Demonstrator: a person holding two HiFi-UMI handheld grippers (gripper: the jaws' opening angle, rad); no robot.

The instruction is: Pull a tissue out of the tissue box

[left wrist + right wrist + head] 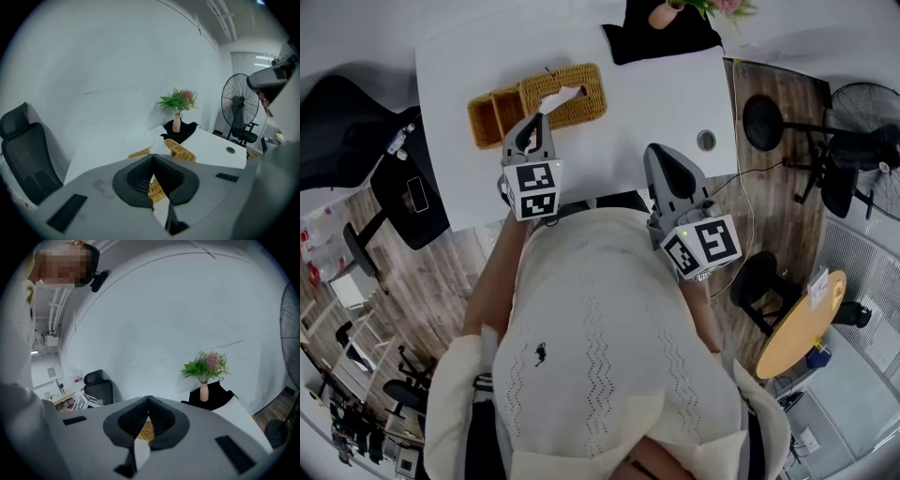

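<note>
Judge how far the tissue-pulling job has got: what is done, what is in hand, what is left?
Done: nothing visible; the tissue pokes from the wicker box, not pulled out. In hand: the left gripper hovers just short of it, fingers together and empty. The right gripper hangs back, also shut and empty. Left: open the fingers, pinch the tissue, draw it free.

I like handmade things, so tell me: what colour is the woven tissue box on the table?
The tissue box is golden yellow-brown wicker, shown best in the head view.
</note>
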